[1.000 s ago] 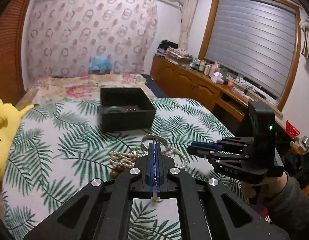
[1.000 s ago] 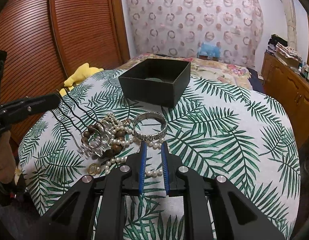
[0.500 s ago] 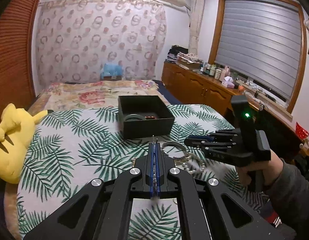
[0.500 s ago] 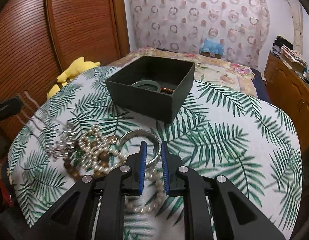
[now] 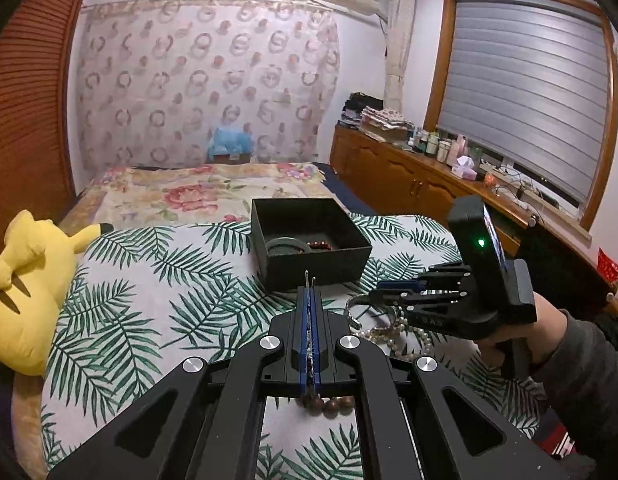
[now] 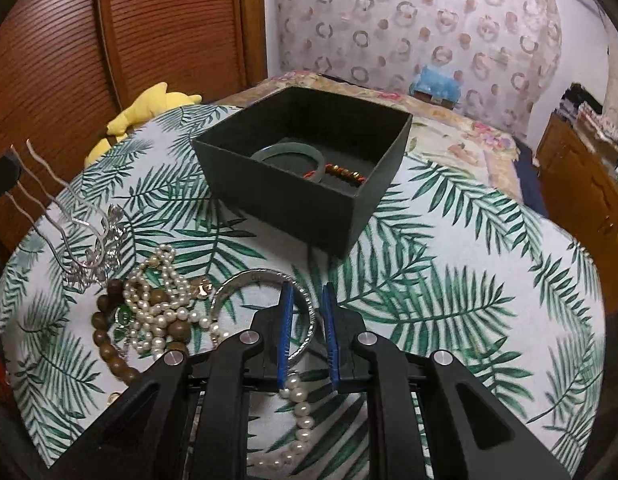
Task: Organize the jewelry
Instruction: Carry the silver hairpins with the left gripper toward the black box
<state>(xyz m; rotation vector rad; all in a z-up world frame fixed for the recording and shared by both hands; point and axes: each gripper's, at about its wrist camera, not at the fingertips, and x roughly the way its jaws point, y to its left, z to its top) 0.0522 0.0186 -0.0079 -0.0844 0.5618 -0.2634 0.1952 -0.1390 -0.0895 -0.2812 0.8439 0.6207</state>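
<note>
On the round table draped in a white cloth printed with green palm leaves [image 6: 449,264], a square black open-topped box [image 6: 309,196] stands toward the far side, and only the right wrist view looks down into it clearly: a pale green jade-like bangle [image 6: 289,154] lies flat on its floor with a short strand of reddish-brown beads [image 6: 345,174] beside it. That same view lays out the loose pile nearer the edge: a silver metal hairpin with long wavy prongs and a leafy ornament [image 6: 93,248], a dark brown wooden bead bracelet [image 6: 109,332], a tangled white pearl necklace [image 6: 165,304] and a plain silver bangle [image 6: 265,280]. The right gripper [image 6: 307,300] hangs over that bangle with its blue-lined jaws a little apart, straddling the bangle's near-right rim without visibly pressing it. From the left wrist view, the left gripper [image 5: 310,292] is clenched tight on thin metal prongs that jut past its tips, apparently the hairpin's; the ornament itself is hidden there. This view alone shows the person's hand [image 5: 521,332] and grey sleeve carrying the right tool, and a yellow plush toy [image 5: 25,288] at the table's left edge.
</note>
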